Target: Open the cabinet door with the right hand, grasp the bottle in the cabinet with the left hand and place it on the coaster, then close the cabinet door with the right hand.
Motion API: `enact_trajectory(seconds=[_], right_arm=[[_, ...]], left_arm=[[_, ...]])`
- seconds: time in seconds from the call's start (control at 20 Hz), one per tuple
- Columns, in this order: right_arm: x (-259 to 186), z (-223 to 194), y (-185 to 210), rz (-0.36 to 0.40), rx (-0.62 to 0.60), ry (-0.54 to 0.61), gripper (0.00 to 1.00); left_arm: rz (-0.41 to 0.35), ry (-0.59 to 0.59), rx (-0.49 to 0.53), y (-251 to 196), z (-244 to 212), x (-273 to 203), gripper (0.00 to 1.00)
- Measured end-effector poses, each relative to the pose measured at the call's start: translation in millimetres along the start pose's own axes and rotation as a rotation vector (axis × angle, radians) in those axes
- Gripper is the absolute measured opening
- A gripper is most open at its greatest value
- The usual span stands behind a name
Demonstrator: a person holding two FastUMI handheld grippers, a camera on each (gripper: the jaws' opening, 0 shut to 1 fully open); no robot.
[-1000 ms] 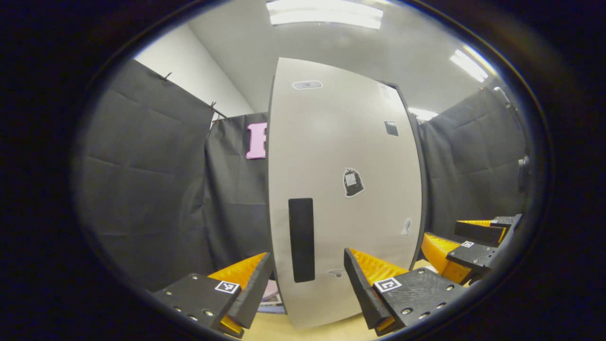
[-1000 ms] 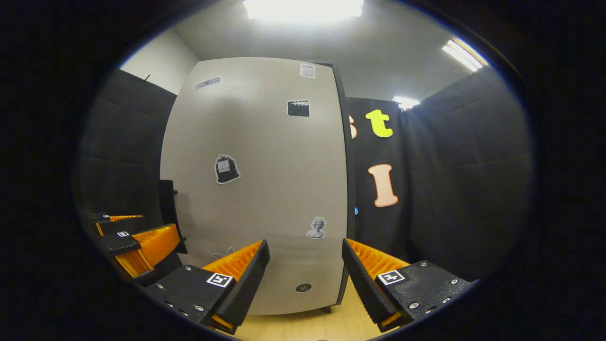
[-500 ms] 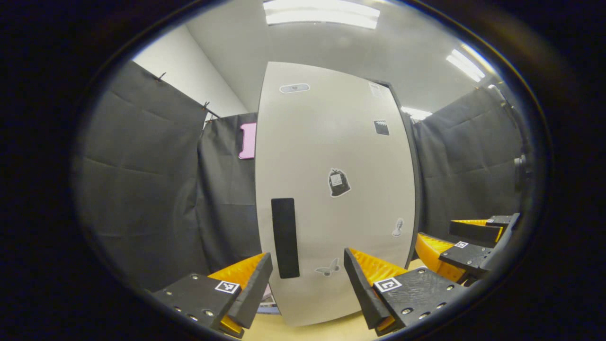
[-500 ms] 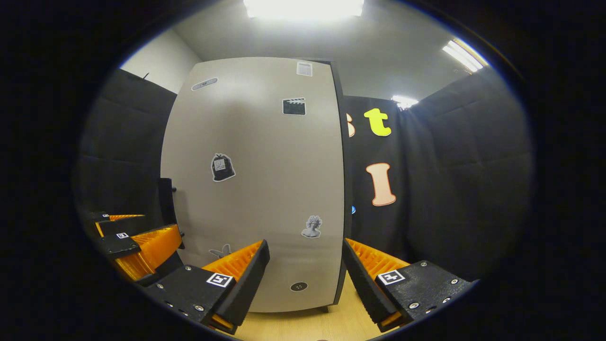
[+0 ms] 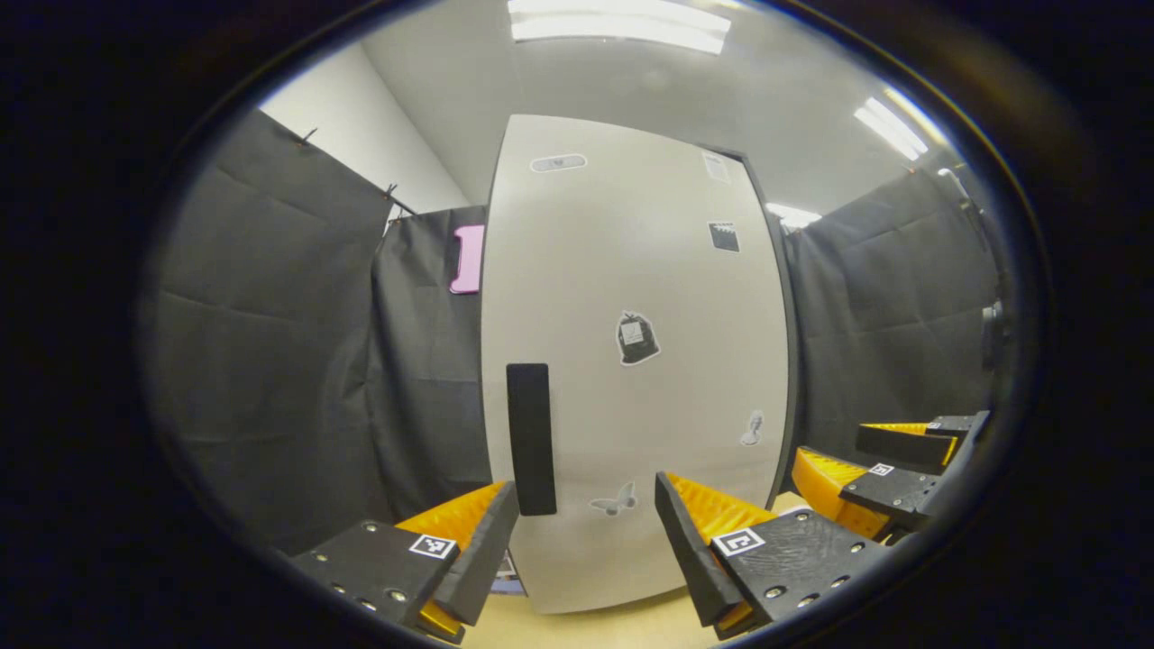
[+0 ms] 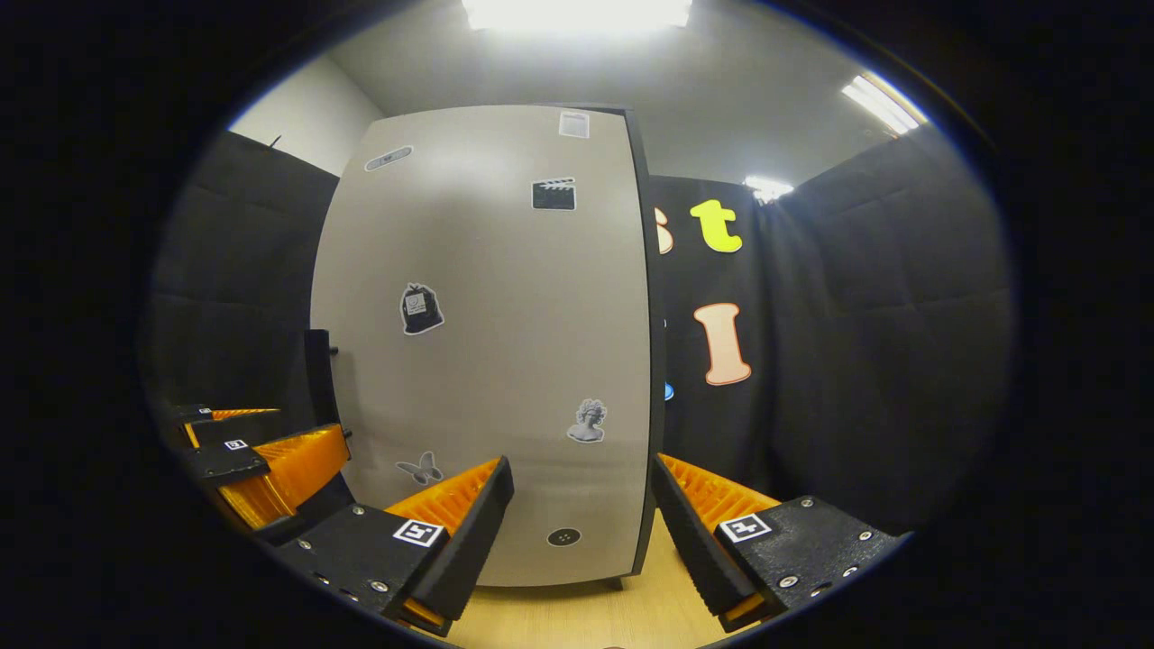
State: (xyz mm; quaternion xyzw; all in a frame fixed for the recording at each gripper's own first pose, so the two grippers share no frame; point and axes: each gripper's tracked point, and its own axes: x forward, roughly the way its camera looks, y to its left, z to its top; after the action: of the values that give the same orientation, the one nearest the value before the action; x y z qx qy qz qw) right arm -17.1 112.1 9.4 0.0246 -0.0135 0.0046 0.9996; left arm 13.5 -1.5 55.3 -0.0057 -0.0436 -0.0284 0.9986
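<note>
A tall beige cabinet door [image 5: 631, 361] with several small stickers stands shut in front of both grippers. Its black vertical handle [image 5: 530, 439] sits near the door's left edge, just above my left gripper [image 5: 584, 505], which is open and holds nothing. In the right gripper view the same door [image 6: 505, 342] faces me, with the handle [image 6: 317, 379] seen edge-on at its left side. My right gripper [image 6: 581, 487] is open and empty, short of the door's lower right part. The shut door hides whatever is inside the cabinet.
The cabinet stands on a light wooden surface [image 6: 577, 622]. Black cloth walls close in on both sides. The right gripper [image 5: 888, 460] shows at the right in the left gripper view, and the left gripper [image 6: 243, 451] at the left in the right gripper view.
In the left gripper view the door and handle have drifted left and look slightly smaller. In the right gripper view the door has shifted up a little. Both grippers stay open.
</note>
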Motion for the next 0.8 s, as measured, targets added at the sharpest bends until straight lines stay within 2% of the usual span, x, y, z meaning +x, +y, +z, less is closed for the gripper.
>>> enact_trajectory(seconds=[0.05,0.1,0.25,0.3,0.35,0.5,0.55,0.8], right_arm=[[-1.3,-0.7,-1.0,-0.001,-0.002,0.001,0.95],[-2.2,-0.3,-1.0,0.0,-0.002,0.0,0.95],[-6.6,-1.0,-0.6,0.003,-0.009,-0.002,0.95],[-7.6,-0.9,-1.4,0.002,-0.013,-0.002,0.95],[-8.8,-1.2,-1.8,0.002,-0.014,-0.002,0.95],[-11.8,-0.8,-4.5,-0.002,-0.012,-0.001,0.95],[-12.7,-0.9,-5.0,-0.003,-0.009,0.0,0.95],[-14.9,1.4,-4.6,0.001,-0.007,-0.003,0.95]], left_arm=[[-0.001,0.003,-0.004,-0.9,-0.9,-0.2,0.82],[-0.001,0.005,-0.009,-1.9,-1.2,-0.8,0.87],[-0.003,0.009,-0.014,-2.9,-1.6,0.1,0.87],[-0.003,0.012,-0.013,-2.6,-1.9,0.2,0.84],[-0.003,0.013,-0.013,-3.9,-1.6,-0.2,0.87],[-0.005,0.015,-0.02,-4.5,-1.9,0.1,0.87],[-0.005,0.017,-0.018,-4.2,-2.8,-0.2,0.81],[0.002,0.014,-0.017,-4.0,-2.4,-0.5,0.81]])
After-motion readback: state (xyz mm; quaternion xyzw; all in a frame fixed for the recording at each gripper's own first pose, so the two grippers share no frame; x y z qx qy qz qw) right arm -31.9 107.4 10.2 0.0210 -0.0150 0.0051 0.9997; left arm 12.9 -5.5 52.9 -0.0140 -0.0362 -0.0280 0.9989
